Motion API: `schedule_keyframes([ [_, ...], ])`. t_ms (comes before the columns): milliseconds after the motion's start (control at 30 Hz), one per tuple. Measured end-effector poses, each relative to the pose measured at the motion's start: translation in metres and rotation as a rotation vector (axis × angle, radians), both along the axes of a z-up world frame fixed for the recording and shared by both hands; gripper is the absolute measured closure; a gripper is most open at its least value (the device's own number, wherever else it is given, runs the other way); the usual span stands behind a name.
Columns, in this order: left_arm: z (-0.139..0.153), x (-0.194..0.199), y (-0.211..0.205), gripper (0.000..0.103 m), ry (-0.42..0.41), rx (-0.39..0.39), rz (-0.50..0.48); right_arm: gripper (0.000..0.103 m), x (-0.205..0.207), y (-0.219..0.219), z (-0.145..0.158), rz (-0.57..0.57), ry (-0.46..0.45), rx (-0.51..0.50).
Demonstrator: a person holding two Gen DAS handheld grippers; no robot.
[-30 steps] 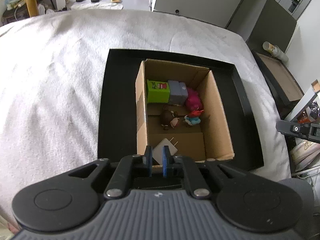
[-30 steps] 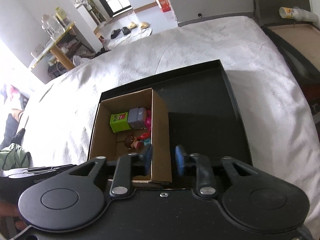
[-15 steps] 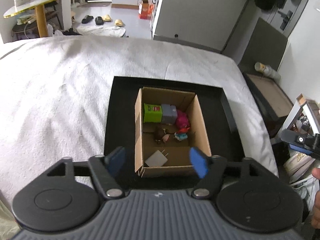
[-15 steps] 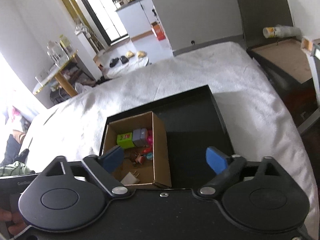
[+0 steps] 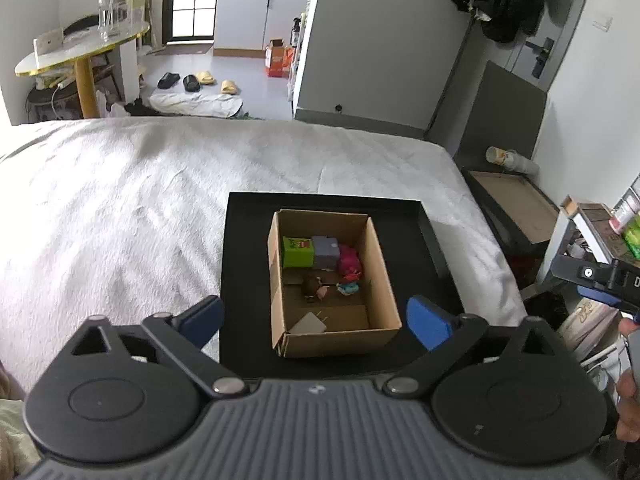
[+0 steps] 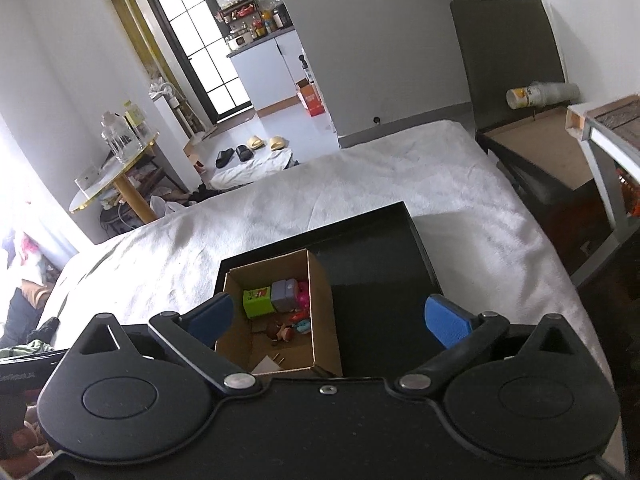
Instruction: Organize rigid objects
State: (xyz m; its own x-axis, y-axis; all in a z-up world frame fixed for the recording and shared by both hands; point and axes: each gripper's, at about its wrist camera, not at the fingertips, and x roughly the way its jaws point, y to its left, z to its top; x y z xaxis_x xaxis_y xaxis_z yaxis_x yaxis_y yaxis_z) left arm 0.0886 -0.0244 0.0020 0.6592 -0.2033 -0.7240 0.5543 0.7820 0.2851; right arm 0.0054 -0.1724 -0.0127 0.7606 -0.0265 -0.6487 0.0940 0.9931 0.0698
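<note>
An open cardboard box (image 5: 380,280) stands on a black tray (image 5: 244,264) on the white bed. Inside lie a green cube (image 5: 297,252), a grey cube (image 5: 326,252), a pink toy (image 5: 349,261), a small brown figure (image 5: 315,288) and a white plug adapter (image 5: 309,323). My left gripper (image 5: 314,322) is open and empty, held above and before the box. My right gripper (image 6: 328,320) is open and empty, raised above the tray; the box (image 6: 320,308) shows in its view with the green cube (image 6: 258,303) and grey cube (image 6: 285,295).
The white bed cover (image 5: 120,208) spreads left of the tray. A dark side table (image 5: 516,208) with a paper cup roll (image 5: 506,158) stands at the right. A round table (image 5: 76,52) and slippers (image 5: 200,80) lie beyond the bed.
My left gripper opened and let the white adapter go into the box. Both grippers opened wide and rose back away from the box.
</note>
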Motion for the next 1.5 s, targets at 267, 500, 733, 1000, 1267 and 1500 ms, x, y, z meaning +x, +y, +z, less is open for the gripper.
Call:
schedule_keyframes([
  [267,0.010,-0.022,0.014,0.001,-0.023,-0.027,0.014,0.000,-0.023,0.011,0.009,-0.015,-0.011,-0.065],
  [500,0.022,-0.040,0.020,0.000,-0.049,-0.042,0.008,0.000,-0.035,0.014,0.013,-0.030,0.005,-0.117],
  [733,0.024,-0.053,0.029,0.000,-0.060,-0.041,0.011,0.000,-0.049,0.021,0.016,-0.029,0.020,-0.166],
  [1000,0.022,-0.062,0.032,0.000,-0.057,-0.015,0.003,0.000,-0.058,0.028,0.017,0.012,0.031,-0.159],
  [1267,0.023,-0.069,0.033,0.000,-0.058,-0.015,-0.005,0.000,-0.062,0.035,0.019,0.028,0.024,-0.166],
  [1500,0.025,-0.072,0.032,0.000,-0.061,-0.008,-0.016,0.000,-0.061,0.036,0.019,0.043,0.026,-0.169],
])
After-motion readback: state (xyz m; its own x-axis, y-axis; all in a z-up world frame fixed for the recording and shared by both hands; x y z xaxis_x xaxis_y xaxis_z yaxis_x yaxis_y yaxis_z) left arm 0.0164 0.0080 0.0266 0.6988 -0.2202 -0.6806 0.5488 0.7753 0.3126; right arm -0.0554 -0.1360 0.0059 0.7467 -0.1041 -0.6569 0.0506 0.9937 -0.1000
